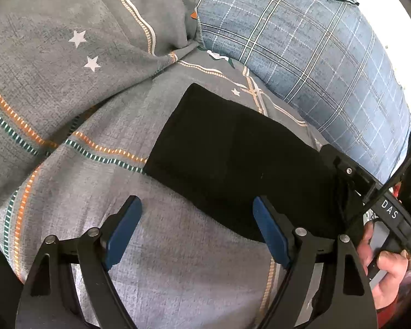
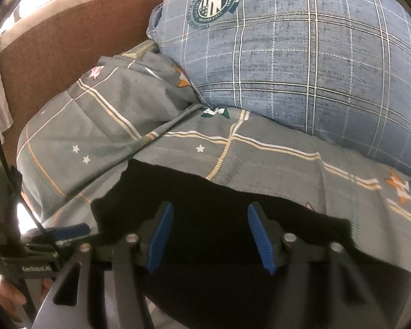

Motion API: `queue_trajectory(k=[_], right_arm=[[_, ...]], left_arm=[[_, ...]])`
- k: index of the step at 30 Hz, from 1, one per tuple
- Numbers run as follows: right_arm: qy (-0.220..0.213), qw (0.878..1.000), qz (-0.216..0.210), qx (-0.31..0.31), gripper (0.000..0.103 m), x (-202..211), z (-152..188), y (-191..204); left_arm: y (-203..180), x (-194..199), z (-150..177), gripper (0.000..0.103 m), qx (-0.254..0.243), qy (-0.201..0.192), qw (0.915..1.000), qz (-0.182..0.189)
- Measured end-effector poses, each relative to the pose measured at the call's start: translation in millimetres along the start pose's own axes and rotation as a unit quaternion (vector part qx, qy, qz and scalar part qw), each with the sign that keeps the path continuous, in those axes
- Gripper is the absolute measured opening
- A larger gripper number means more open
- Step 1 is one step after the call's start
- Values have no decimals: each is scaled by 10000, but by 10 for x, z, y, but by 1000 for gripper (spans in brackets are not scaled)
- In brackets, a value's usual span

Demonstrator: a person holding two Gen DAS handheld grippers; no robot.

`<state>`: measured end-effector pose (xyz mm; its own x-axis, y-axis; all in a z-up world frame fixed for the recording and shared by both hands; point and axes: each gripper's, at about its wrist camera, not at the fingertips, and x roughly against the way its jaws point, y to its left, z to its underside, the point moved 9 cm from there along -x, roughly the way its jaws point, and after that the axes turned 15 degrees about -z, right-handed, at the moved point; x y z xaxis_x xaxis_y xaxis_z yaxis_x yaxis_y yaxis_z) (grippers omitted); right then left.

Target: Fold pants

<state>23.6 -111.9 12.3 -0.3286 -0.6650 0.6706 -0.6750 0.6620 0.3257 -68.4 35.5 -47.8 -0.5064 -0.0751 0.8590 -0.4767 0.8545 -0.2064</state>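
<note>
Left gripper hangs with its blue pads well apart and nothing between them; I see only the grey sheet under the gap, while the pants lie as a dark, flat band toward one o'clock from it, the right-hand pad just over their near edge. Right gripper also has its jaws apart, hovering over the black cloth, and I can't see either pad pressing on it, so I read it as holding nothing. From the left wrist view that second tool shows at about three o'clock, at the right end of the pants, with the person's hand wrapped round its handle. A blue plaid pillow sits at twelve to one o'clock beyond the pants, well apart from them, and a rumpled grey fold of bedding lies at ten o'clock. By the neat rectangle the cloth makes, I judge the legs are already laid over each other and I'm between folds: released, and about to take a fresh hold. For the next move I'd want each tool on a corner of one short end, pads closing on all layers at once, then both lifted together and carried over to the far end. The fabric is black and shows me almost no layer edges, so I'd go slowly to avoid pinching the sheet along with it.
</note>
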Motion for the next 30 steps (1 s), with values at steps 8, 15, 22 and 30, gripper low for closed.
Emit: queue_trajectory(k=[8,15,22,30], right_arm=[[131,9996,-226,54,63,-216,-106,36],[443,9974,-447,360,66,-532,-223,161],[1206,9829,-1003,962,71,-1085,-340,453],[2099,9633,-1356,983,71,-1527,-217,453]], left_arm=[[2,-40,-96,84,404,81,9983,411],[-6,-61,-125,84,557,100,9959,709],[23,-66,-146,84,610,38,9937,944],[44,-65,-173,89,713,-55,9904,1187]])
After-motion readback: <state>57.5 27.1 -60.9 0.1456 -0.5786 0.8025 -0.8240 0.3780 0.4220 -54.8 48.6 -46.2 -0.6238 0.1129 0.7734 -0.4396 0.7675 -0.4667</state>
